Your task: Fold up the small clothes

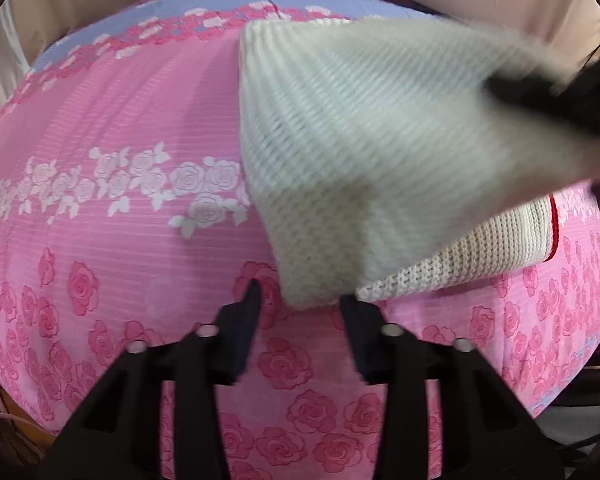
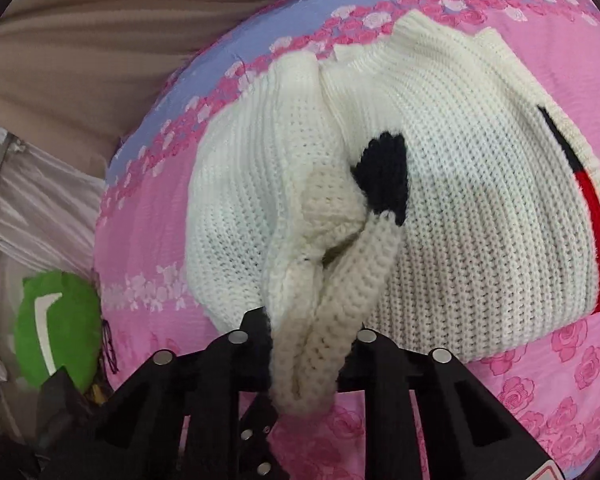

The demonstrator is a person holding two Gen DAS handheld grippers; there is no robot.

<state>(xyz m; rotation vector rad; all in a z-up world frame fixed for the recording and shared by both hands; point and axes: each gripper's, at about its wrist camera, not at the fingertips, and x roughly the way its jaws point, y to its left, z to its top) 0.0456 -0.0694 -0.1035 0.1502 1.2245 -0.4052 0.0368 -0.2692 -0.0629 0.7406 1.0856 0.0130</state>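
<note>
I see a bed [image 2: 540, 380] under a pink sheet [image 1: 120, 120] printed with roses, a lilac band [image 1: 204, 4] along its far edge. A white knit sweater [image 2: 480, 208] lies flat on the sheet, black and red stripe at one side. Its near part is lifted off the sheet; the rest rests on it.

Both the left gripper [image 1: 300, 296] and right gripper [image 2: 312, 324] are matte black plastic, angular fingers with cutout slots and round silver fastener heads.
</note>
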